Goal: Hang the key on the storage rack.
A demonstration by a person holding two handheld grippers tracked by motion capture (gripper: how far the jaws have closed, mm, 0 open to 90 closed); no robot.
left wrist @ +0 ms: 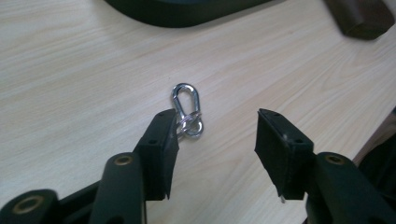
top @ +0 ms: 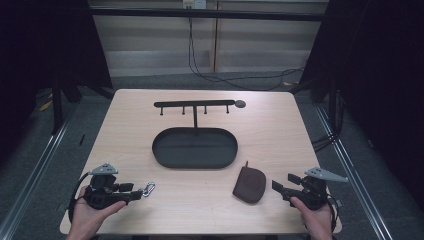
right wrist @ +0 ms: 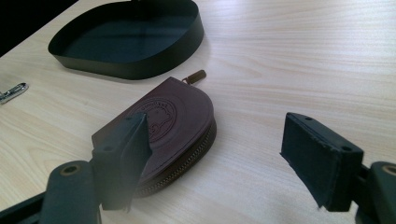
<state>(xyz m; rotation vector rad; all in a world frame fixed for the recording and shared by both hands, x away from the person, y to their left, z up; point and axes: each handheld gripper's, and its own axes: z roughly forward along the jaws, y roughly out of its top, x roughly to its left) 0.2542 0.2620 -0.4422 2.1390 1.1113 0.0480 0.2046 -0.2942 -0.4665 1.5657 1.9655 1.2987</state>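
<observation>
Nothing is being held at this moment, so the work is sitting at its very start. The left gripper is resting near the front left corner of the table, its jaws standing wide apart in the left gripper view, and the silver carabiner clip is lying flat on the wood just ahead of them, its ring end almost touching the tip of one jaw but not sitting between the two. The right gripper is hovering toward the front right, jaws likewise spread wide, and the brown zip pouch is lying flat just in front of it; one jaw is overlapping the pouch's near edge in the right gripper view, though whether it is touching the leather is hard to tell.

Taking the black oval tray as the landmark: the clip is lying well to the tray's front left, the pouch just off the tray's front right edge, and the hook rack is standing behind the tray on a post rising at the tray's back rim. The tray is lying bare and the hooks are carrying nothing. Judging from this, both small things are waiting to be gripped, lifted and carried over to the tray or the hooks; all of that is left to do
</observation>
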